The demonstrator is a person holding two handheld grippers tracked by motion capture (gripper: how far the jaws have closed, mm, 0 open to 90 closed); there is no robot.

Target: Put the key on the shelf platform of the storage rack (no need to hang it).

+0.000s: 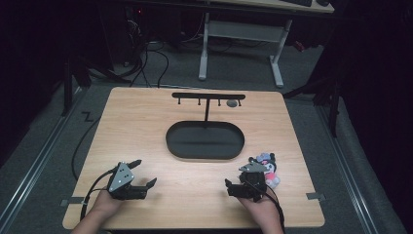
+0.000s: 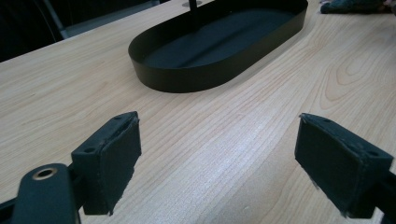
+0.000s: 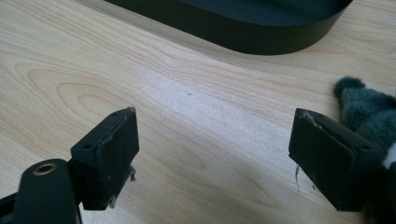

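A wooden table (image 1: pixel 146 126) carries a black oval tray (image 1: pixel 205 140) near its middle, and from the tray's far rim a thin post rises to a black crossbar with small hooks (image 1: pixel 208 96); a small grey round thing (image 1: pixel 232 103) sits under the bar toward its right end, too small to tell what it is. From the tray, the left gripper (image 1: pixel 144 174) lies at about 8 o'clock, held in the person's left hand (image 1: pixel 104 202), its jaws spread wide over bare wood with nothing between them; in the left gripper view the tray shows ahead at 12 o'clock, well apart from the jaws. The right gripper (image 1: pixel 238 181) lies at about 5 o'clock from the tray, in the right hand (image 1: pixel 260 207), jaws likewise spread and empty. A small plush toy (image 1: pixel 269 168), grey, pink and white, lies just beside that gripper at its 2 o'clock; in the right gripper view its grey fur (image 3: pixel 369 112) sits just past the right-hand jaw.
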